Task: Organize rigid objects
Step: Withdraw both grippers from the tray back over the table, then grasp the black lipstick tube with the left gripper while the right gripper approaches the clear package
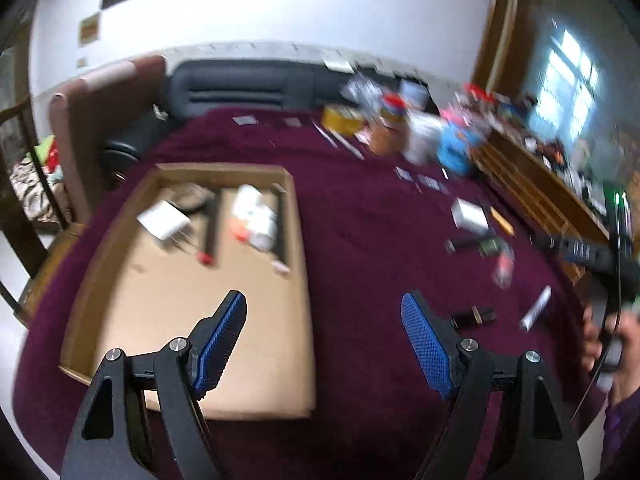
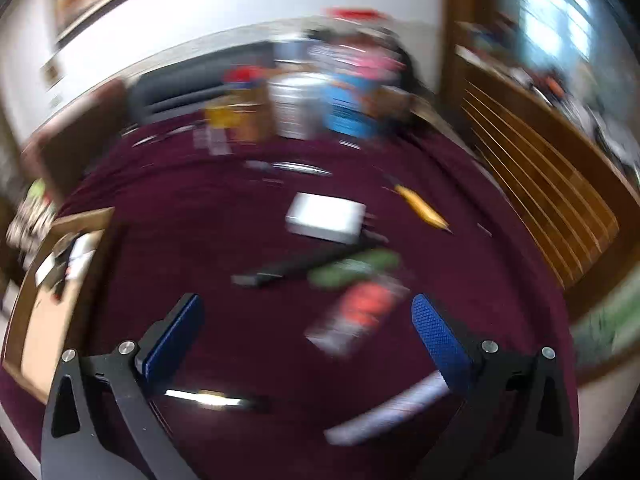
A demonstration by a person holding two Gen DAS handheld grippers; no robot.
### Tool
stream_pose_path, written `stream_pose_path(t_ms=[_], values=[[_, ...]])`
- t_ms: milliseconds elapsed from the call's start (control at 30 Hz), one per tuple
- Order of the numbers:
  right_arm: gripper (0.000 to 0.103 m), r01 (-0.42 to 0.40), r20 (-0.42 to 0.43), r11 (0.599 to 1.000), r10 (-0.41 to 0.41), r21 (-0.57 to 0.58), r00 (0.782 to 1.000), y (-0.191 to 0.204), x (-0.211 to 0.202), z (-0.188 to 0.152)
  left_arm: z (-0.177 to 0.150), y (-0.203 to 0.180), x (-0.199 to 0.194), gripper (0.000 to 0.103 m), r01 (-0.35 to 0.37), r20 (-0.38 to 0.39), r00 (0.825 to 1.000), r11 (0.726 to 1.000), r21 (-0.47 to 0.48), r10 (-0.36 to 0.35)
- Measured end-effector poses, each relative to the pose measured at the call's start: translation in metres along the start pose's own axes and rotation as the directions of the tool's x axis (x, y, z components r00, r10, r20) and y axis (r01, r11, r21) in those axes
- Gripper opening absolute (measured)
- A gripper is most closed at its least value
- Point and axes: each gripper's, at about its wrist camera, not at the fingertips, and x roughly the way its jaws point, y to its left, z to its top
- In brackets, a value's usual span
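My left gripper [image 1: 324, 340] is open and empty above the near right edge of a shallow cardboard tray [image 1: 188, 320] that holds a white charger [image 1: 164, 220] and other small items at its far end. My right gripper [image 2: 306, 334] is open and empty above loose items on the maroon cloth: a red-and-white packet [image 2: 360, 314], a green object [image 2: 352, 266], a black bar [image 2: 296, 266], a white box [image 2: 324, 220], a yellow pencil [image 2: 422, 208], a white tube [image 2: 388, 412] and a shiny metal piece [image 2: 208, 398]. The right view is blurred by motion.
Jars, tubs and packets [image 1: 416, 128] crowd the table's far side. A black sofa [image 1: 248, 84] and a chair [image 1: 104, 120] stand behind. A wooden slatted bench [image 2: 536, 184] runs along the right. The other hand-held gripper [image 1: 588, 252] shows at the right edge.
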Motion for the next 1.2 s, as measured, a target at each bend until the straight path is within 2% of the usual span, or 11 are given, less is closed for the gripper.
stream_pose_path(t_ms=[167, 333, 467, 567, 633, 700, 833, 967, 1033, 1133, 1200], values=[[0.094, 0.023, -0.072, 0.991, -0.013, 0.134, 0.997, -0.057, 0.024, 0.004, -0.015, -0.036, 0.010, 0.075, 0.009, -0.058, 0.998, 0.998, 0.068, -0.005], [0.089, 0.001, -0.157, 0.984, 0.027, 0.177, 0.987, -0.058, 0.062, 0.010, -0.014, -0.042, 0.002, 0.075, -0.020, -0.054, 0.998, 0.996, 0.087, 0.024], [0.084, 0.037, -0.225, 0.985, 0.003, 0.171, 0.974, -0.043, 0.091, 0.005, -0.013, -0.049, 0.005, 0.075, -0.007, -0.068, 0.998, 0.991, 0.135, 0.016], [0.066, 0.066, -0.196, 0.991, -0.043, 0.115, 0.980, -0.022, 0.087, -0.002, -0.008, -0.060, 0.012, 0.075, 0.004, -0.090, 0.996, 0.984, 0.178, 0.013], [0.048, 0.066, -0.181, 0.993, -0.048, 0.098, 0.982, -0.016, 0.084, -0.006, -0.005, -0.070, 0.017, 0.075, 0.007, -0.096, 0.995, 0.977, 0.213, 0.014], [0.041, 0.064, -0.144, 0.994, -0.050, 0.091, 0.988, -0.016, 0.079, -0.012, -0.002, -0.086, 0.026, 0.074, 0.021, -0.108, 0.994, 0.964, 0.266, 0.008], [0.036, 0.012, -0.062, 0.995, -0.006, 0.097, 0.998, -0.024, 0.071, -0.022, -0.006, -0.123, 0.052, 0.051, 0.058, -0.131, 0.991, 0.906, 0.419, -0.003], [0.037, -0.004, -0.064, 0.994, 0.011, 0.108, 0.998, -0.025, 0.076, -0.017, -0.019, -0.157, 0.090, 0.050, 0.134, -0.219, 0.976, 0.822, 0.554, -0.012], [0.037, -0.007, -0.062, 0.994, 0.014, 0.113, 0.998, -0.025, 0.077, -0.016, -0.024, -0.167, 0.105, 0.050, 0.180, -0.276, 0.961, 0.798, 0.576, -0.018], [0.037, -0.005, -0.063, 0.994, 0.012, 0.111, 0.998, -0.024, 0.078, -0.016, -0.022, -0.176, 0.113, 0.048, 0.214, -0.286, 0.957, 0.791, 0.573, -0.052], [0.037, 0.003, -0.066, 0.995, 0.003, 0.100, 0.998, -0.023, 0.078, -0.015, -0.017, -0.176, 0.117, 0.018, 0.250, -0.326, 0.942, 0.821, 0.514, -0.083]])
